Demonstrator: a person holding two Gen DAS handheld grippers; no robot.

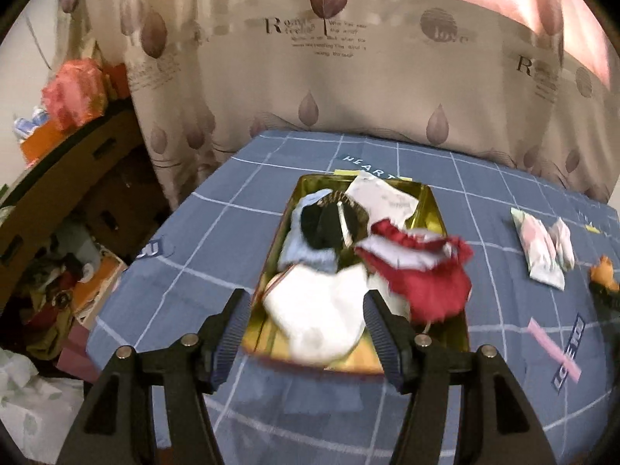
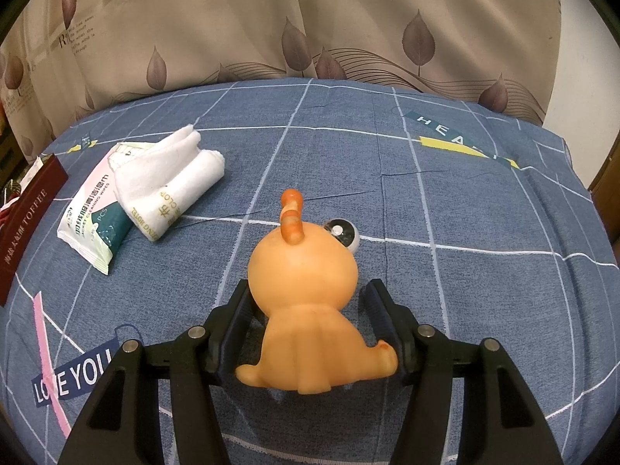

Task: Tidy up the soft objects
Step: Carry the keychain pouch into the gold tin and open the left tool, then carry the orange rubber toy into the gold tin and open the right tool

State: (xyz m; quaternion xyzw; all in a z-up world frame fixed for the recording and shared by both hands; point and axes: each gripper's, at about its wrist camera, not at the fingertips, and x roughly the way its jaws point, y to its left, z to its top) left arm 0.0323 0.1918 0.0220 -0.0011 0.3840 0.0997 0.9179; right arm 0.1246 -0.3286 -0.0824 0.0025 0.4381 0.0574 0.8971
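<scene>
Both claws point down at a bed with a blue checked sheet (image 2: 445,178). On the left gripper (image 1: 306,317) the jaws stand wide apart and hold nothing. Just ahead of its fingertips lies a gold tin box (image 1: 434,209) with soft things in it: a white sock (image 1: 321,317) nearest, seen between the open jaws but not pressed by them, a red cloth (image 1: 430,279) to the right of it, then a black item (image 1: 321,228), a pale blue cloth (image 1: 302,252) and a white paper-like piece (image 1: 383,197) farther ahead. The picture there is blurred.

On the right gripper (image 2: 310,333) the jaws stand about half apart, on both sides of an orange rubber toy (image 2: 306,283). Its body touches the pads, as far as I can see. Ahead and to the left of this claw lie a folded white towel (image 2: 170,178) and a wipes packet (image 2: 93,224), touching each other. A dark red box (image 2: 27,228) lies at the far left.
</scene>
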